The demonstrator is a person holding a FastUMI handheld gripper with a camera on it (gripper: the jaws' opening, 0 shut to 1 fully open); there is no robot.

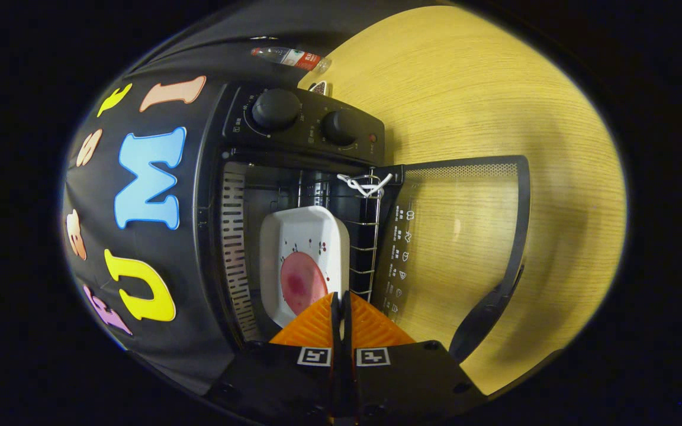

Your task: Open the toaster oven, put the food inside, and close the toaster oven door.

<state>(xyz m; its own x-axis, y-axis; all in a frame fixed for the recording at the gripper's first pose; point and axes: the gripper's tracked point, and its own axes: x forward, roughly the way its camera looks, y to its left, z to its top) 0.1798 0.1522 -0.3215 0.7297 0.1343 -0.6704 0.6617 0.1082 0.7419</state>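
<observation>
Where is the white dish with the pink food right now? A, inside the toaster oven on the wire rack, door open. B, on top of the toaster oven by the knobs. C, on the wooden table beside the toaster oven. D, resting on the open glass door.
A: the white dish sits on the wire rack inside the toaster oven, its glass door swung open, just ahead of the gripper, whose jaws are shut.
</observation>
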